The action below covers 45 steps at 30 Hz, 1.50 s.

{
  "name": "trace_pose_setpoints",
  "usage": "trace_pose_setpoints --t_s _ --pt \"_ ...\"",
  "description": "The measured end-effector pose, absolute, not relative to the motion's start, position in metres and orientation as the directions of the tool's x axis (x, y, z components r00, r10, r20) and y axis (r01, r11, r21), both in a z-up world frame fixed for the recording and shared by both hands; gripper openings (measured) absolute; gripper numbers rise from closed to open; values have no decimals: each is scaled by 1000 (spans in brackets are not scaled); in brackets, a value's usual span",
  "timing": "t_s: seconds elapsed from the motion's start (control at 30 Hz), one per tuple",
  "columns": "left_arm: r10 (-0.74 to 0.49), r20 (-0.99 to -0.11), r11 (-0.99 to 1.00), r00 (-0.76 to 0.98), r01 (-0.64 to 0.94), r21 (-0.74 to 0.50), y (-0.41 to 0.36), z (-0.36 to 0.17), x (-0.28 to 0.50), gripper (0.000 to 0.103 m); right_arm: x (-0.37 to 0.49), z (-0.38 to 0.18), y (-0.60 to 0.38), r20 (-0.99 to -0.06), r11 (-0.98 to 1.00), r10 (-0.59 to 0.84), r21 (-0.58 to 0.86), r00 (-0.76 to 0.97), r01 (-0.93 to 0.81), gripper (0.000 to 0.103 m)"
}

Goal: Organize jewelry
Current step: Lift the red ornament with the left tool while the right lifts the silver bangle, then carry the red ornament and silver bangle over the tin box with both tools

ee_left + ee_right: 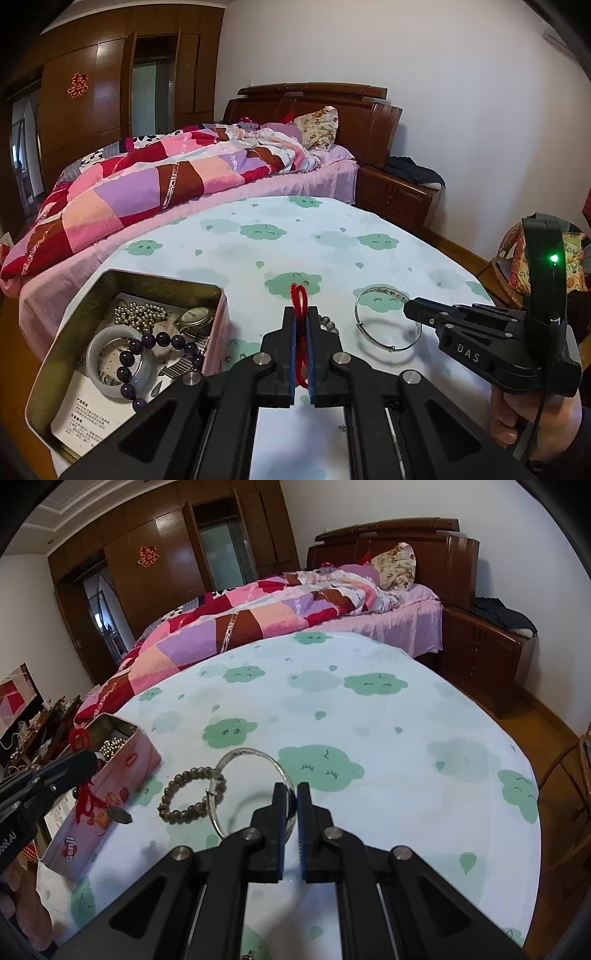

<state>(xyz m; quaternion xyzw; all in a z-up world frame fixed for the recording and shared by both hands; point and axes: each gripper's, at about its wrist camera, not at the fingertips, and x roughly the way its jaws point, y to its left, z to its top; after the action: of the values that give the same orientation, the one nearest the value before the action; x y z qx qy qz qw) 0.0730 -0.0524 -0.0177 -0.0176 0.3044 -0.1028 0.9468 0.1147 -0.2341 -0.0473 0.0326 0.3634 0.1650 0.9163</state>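
Jewelry split between tin (110, 284) and tablecloth (332, 236). Inside tin: pale bangle (96, 341), purple bead bracelet (162, 338), watch (194, 315), metal bead strand (138, 314). On cloth, just beside tin: grey bead bracelet (184, 794) touching silver bangle (255, 755). Left gripper (302, 325) clamped on red cord (300, 295); dark pendant (120, 815) hangs from it at tin's near wall, clear of cloth. Right gripper (291, 805) closed on silver bangle's near rim. Handling, judged: cord soft, light, pendant will swing, so hold near knot. Silver bangle thin, stiff, slick; grip across band, pads flat. Bead bracelet floppy, may drag w/ bangle. Pale bangle likely brittle; set items in gently.
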Motion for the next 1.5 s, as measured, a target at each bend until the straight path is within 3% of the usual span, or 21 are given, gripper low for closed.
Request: trace_pose_setpoints --t_s 0.67,1.5 --pt "-189 -508 980 840 132 -146 -13 15 59 3 96 -12 -206 -566 907 413 183 714 -379 7" --pt "-57 -519 993 853 -7 -121 39 16 51 3 86 9 -129 -555 838 510 145 658 -527 7"
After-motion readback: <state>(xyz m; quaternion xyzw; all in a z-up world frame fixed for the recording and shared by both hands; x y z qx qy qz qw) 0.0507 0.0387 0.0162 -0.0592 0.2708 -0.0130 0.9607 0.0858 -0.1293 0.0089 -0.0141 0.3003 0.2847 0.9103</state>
